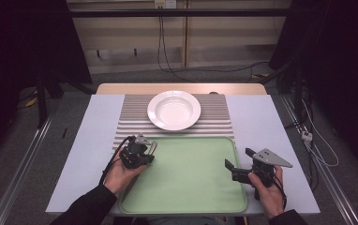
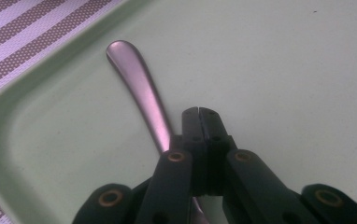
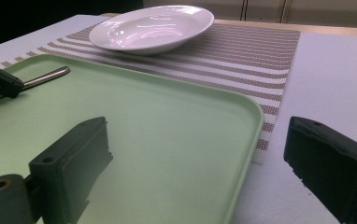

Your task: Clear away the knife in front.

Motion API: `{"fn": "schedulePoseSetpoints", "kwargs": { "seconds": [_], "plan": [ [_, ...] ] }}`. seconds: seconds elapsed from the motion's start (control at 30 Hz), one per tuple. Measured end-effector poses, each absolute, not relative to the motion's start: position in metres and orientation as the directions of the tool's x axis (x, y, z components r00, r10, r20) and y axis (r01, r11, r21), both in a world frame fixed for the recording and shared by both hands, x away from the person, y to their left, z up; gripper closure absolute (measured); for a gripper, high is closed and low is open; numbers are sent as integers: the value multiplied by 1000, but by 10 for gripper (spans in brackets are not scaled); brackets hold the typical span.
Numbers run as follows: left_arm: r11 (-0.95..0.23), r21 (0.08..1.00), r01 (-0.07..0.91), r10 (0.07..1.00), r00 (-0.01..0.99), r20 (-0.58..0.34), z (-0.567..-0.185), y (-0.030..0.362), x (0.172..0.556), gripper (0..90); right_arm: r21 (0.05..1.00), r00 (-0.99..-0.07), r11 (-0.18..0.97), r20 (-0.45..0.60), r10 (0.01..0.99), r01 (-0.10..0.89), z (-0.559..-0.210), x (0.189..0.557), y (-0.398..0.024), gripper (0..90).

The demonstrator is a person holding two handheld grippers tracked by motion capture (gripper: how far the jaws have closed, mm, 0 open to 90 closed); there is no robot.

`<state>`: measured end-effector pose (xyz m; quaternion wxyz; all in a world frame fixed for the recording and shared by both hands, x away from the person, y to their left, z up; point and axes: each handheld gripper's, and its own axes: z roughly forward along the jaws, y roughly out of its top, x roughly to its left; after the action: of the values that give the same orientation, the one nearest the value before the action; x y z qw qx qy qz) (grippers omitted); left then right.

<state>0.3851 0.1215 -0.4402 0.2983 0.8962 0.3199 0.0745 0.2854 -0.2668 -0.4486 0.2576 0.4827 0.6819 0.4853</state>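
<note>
The left gripper (image 1: pixel 145 149) is resting over the near-left corner region of a pale green tray (image 1: pixel 191 197), its jaws pressed together on a metal utensil handle (image 2: pixel 139 88); in the left gripper view the handle is running up past the closed jaw tips toward the tray's raised rim, and whether it is a spoon or a fork I cannot tell. The right gripper (image 1: pixel 229 167) is hovering at the tray's right edge with its jaws spread wide apart, holding nothing, one jaw over the tray and the other over the grey table (image 3: pixel 335 70). Beyond the tray, a white shallow bowl (image 1: pixel 174 109) is sitting on a striped placemat (image 1: pixel 219 117).
</note>
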Motion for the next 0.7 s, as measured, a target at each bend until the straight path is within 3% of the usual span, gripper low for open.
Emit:
{"fn": "schedulePoseSetpoints", "kwargs": {
  "seconds": [0.7],
  "plan": [
    [-563, 558, 609, 686, 721, -95, -439, 143, 393, 900, 910, -401, 61, 120, 908, 409, -449, 286, -267, 69]
  ]
}}
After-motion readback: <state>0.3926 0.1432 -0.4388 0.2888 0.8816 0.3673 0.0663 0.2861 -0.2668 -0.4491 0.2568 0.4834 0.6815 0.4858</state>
